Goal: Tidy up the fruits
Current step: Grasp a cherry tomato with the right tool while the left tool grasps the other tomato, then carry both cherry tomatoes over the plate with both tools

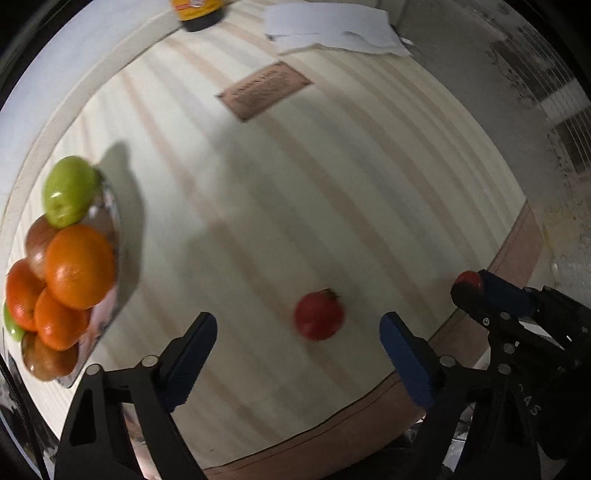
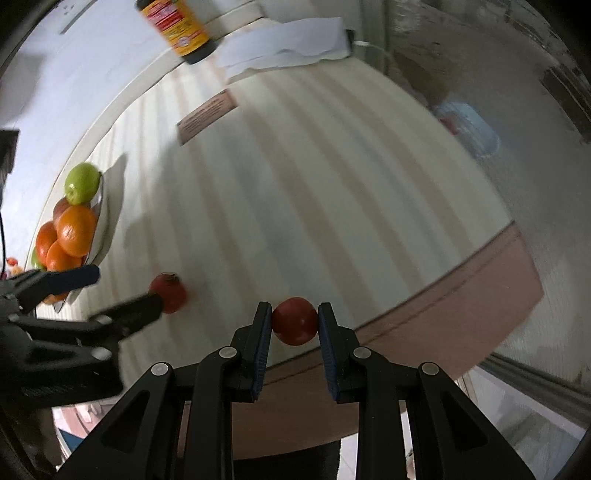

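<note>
Right wrist view: right tool (image 2: 295,320) clenched on tomato (image 2: 295,320) near tabletop (image 2: 332,184) edge, left tool (image 1: 298,360) released w/ pomegranate (image 1: 319,314) btwn its fingers, unpinched; round fruit may roll, or topple off piled bowl (image 1: 105,321).

Bottle (image 1: 197,13) cut off by top edge; pomegranate (image 1: 319,315) blurred.

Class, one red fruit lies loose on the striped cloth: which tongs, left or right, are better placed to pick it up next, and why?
Left. The left tongs stand open just short of the loose pomegranate, while the right tongs are shut on another red fruit.
</note>
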A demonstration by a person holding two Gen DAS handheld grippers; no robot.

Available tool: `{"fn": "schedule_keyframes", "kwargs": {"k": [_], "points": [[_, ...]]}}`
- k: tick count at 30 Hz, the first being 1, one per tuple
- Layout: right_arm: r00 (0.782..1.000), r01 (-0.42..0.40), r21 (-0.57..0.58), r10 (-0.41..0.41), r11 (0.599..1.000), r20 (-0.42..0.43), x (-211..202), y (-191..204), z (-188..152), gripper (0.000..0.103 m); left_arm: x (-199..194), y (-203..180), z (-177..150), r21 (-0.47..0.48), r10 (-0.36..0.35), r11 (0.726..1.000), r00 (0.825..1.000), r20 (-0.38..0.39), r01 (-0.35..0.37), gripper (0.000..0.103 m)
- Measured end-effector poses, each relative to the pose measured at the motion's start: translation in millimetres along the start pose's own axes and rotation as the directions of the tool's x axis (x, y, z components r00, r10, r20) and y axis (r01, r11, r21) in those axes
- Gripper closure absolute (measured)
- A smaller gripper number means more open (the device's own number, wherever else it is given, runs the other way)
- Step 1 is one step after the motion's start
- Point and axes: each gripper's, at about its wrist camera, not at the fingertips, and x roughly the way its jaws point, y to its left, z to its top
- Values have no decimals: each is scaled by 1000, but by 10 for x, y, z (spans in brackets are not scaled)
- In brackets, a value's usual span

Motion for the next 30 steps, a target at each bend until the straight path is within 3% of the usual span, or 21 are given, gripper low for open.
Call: {"fn": "schedule_keyframes", "kwargs": {"k": [4, 7, 10, 20, 30], "points": [[1000, 4, 12, -4, 1000, -5, -2, -67, 24, 75, 116, -46, 42, -4, -33, 999, 999, -28, 33, 50], [1000, 4, 13, -4, 1000, -5, 9, -78, 62, 75, 168, -67, 70, -3, -50, 999, 998, -36, 50, 65], [1000, 1, 13, -1, 1000, 0, 0, -74, 76, 75, 177, -89, 113, 8, -49, 999, 998, -32, 50, 71], [1000, -3, 9, 3, 1000, -2, 13, -46, 133, 75, 185, -156, 172, 6, -61, 998, 998, -27, 61, 73], [999, -26, -32, 27, 999, 17, -84, 148, 271, 75, -69, 250, 24, -80, -113, 990, 993, 26, 115, 73]]}}
